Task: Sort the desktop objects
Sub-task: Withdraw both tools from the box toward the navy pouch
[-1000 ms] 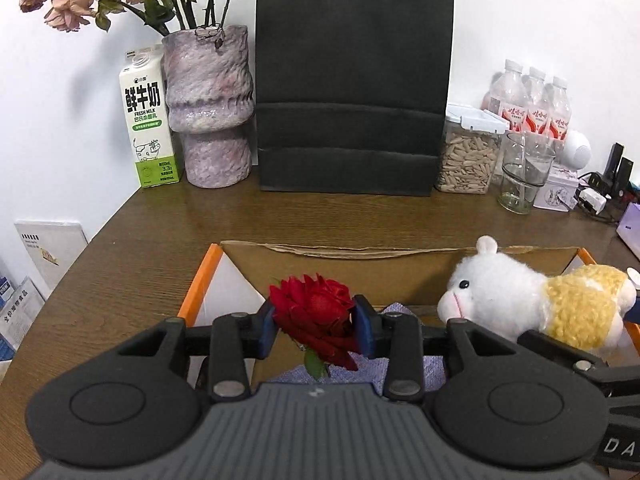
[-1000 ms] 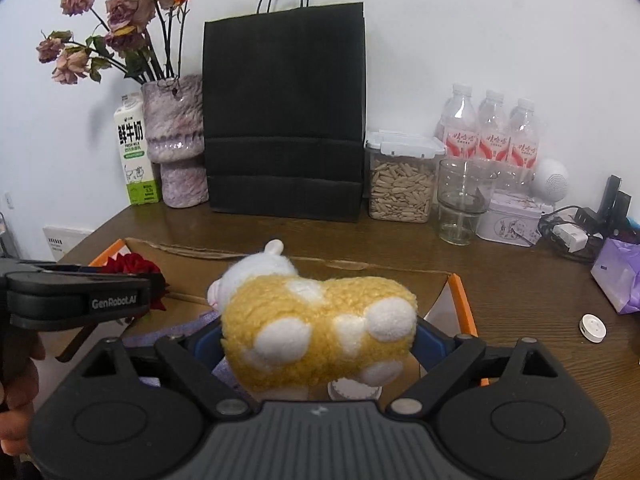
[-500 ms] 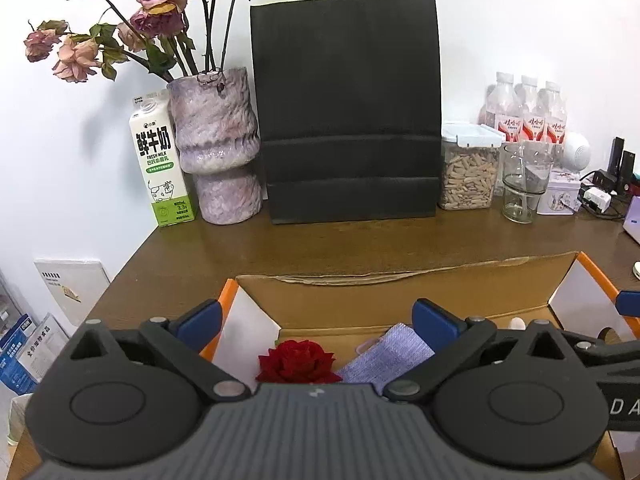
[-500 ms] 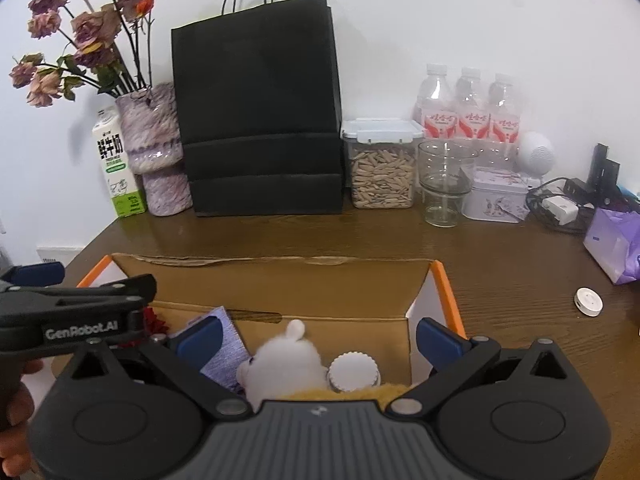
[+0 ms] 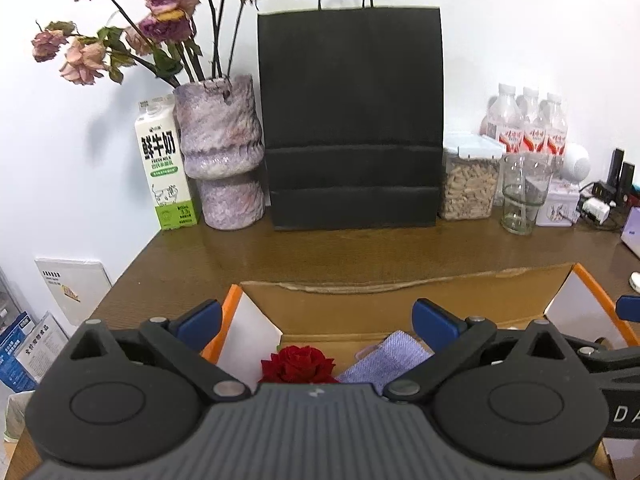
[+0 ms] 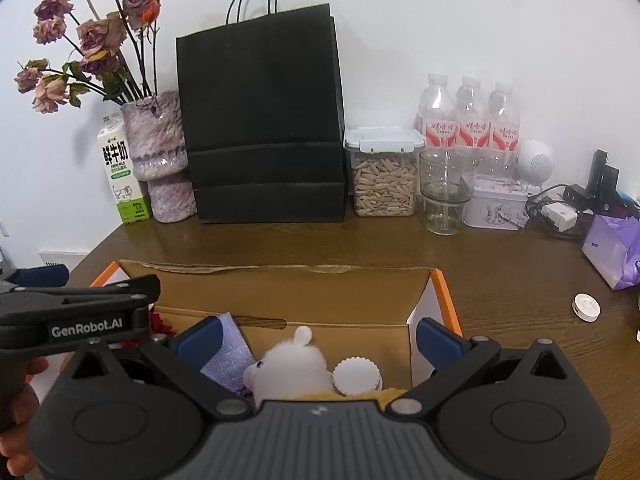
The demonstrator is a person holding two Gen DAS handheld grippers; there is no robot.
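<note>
Left gripper (image 5: 316, 316) spread wide over the open brown cardboard box (image 5: 400, 300), red fabric rose (image 5: 298, 364) lying loose inside beside lilac knitted cloth (image 5: 384, 360), right gripper (image 6: 318, 336) splayed empty, white-and-yellow plush sheep (image 6: 288, 372) resting in the box below.

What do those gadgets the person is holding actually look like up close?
Each hand-held gripper is matte black plastic: a ribbed grey-black body, two round discs, and angled linkage bars with silver pivot pins. The left hand-held gripper and right hand-held gripper carry blue finger pads. White "GenRobot.AI" lettering marks one side.
</note>
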